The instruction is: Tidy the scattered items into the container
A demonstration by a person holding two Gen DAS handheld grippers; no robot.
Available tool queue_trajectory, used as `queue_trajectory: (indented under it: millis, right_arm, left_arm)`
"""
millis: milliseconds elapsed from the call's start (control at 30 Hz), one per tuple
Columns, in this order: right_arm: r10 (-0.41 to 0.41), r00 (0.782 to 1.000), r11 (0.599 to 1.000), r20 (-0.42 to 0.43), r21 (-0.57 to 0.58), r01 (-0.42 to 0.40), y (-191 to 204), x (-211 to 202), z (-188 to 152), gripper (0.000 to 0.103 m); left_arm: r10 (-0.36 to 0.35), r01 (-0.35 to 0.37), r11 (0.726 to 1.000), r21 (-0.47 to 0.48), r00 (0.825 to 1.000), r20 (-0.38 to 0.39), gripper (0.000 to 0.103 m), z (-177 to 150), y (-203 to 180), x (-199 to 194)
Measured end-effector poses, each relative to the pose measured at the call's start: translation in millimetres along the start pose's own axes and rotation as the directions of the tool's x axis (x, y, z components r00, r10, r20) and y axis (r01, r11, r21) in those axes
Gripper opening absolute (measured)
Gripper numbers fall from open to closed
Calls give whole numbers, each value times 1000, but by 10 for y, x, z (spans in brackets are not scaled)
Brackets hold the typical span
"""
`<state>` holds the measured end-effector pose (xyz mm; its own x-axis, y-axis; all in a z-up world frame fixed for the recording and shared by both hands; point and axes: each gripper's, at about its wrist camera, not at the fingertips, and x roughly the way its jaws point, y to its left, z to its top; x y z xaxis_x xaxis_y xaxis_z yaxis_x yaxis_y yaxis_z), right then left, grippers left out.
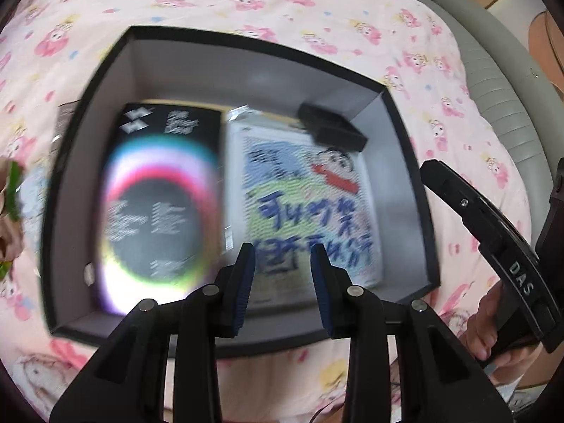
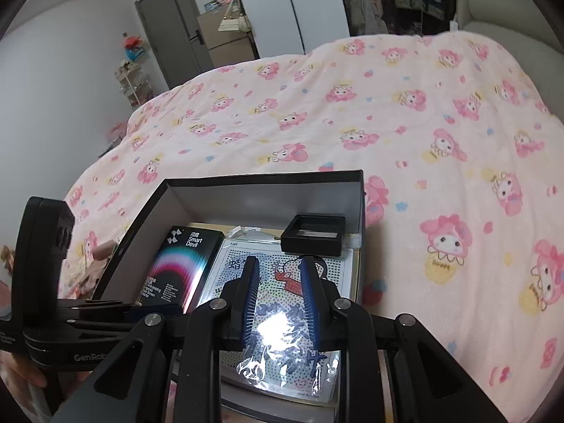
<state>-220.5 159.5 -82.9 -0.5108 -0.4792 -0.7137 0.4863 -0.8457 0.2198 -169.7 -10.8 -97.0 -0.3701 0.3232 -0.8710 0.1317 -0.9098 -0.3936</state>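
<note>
Bedspread [image 2: 405, 112] lies pink under the black box [image 2: 246, 190], which holds a dark packet [image 2: 179, 264], a cartoon card [image 2: 282, 303] and a little black frame [image 2: 313, 234]. Both tongs, left [image 1: 282, 282] and right [image 2: 280, 296], hang spread and empty over it. Something leafy [image 1: 10, 190] waits outside, and a rushed grab could bump the box wall.

Left view motion-blurred; glare on the plastic sleeve [image 2: 282, 320]; fisheye edges.

You have the open black box [image 2: 361, 204] sitting on the bed. Inside it, the black Smart Devil carton [image 2: 178, 264] lies flat on the left, the bagged cartoon pegboard [image 2: 282, 278] just beside it, and a small black frame case [image 2: 313, 234] rests tilted on the pegboard's far corner.
</note>
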Motion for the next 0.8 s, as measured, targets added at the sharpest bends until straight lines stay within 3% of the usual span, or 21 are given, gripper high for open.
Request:
queue_trajectory:
  millis: [133, 300, 400, 567, 800]
  right_arm:
    - [48, 997, 998, -52, 46, -46, 16, 109, -116, 21]
    - [91, 992, 996, -90, -18, -93, 230, 183, -194, 21]
    - [106, 987, 993, -125, -31, -110, 240, 278, -8, 21]
    - [130, 976, 988, -175, -63, -143, 281, 501, 387, 21]
    - [148, 958, 989, -244, 41, -143, 177, 1015, 556, 22]
  left_arm:
    - [44, -44, 998, -35, 999, 7, 36, -26, 174, -104]
    - [77, -78, 997, -26, 997, -14, 36, 24, 288, -118]
    - [112, -112, 994, -3, 994, -10, 36, 253, 338, -118]
    - [110, -109, 994, 20, 993, -32, 36, 752, 365, 107]
    - [121, -119, 992, 32, 990, -79, 36, 1248, 379, 667]
